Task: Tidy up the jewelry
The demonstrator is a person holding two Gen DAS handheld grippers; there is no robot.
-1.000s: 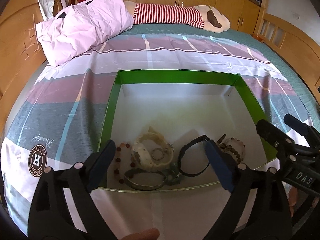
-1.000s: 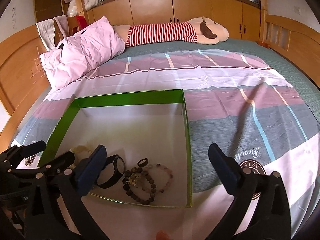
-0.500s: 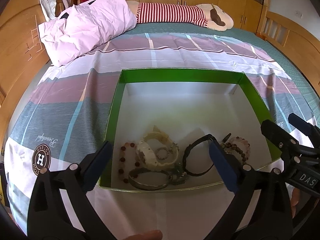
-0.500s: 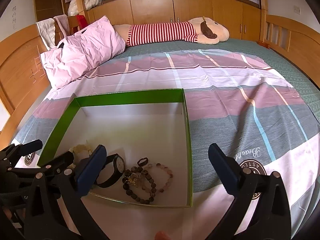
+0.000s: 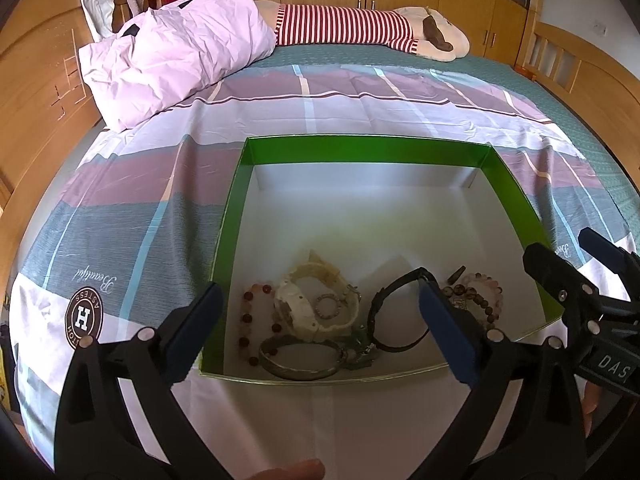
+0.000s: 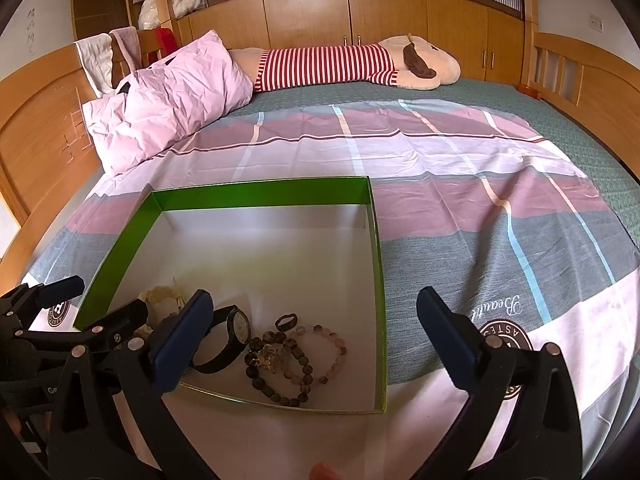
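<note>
Bed with striped sheet [image 5: 168,184]. Left view: my left gripper [image 5: 320,324] gapes wide, empty, over jewelry bunched in the green box [image 5: 360,152]'s near end. Right view: right gripper [image 6: 312,328] wide, empty; black watch [image 6: 236,328] touches beads [image 6: 296,360]. I'd pinch one strand clear of the tangle.

My grippers' fingers [image 5: 196,332] look like matt black plastic with blue pads; the box [image 5: 360,152] seems glossy green card, matt white inside; the near bangle [image 5: 300,364] looks like dull metal; the black watch [image 6: 230,340] strap, smooth plastic; the bedsheet [image 6: 460,200] is creased cloth; the far cabinets [image 6: 320,16], smooth wood.
</note>
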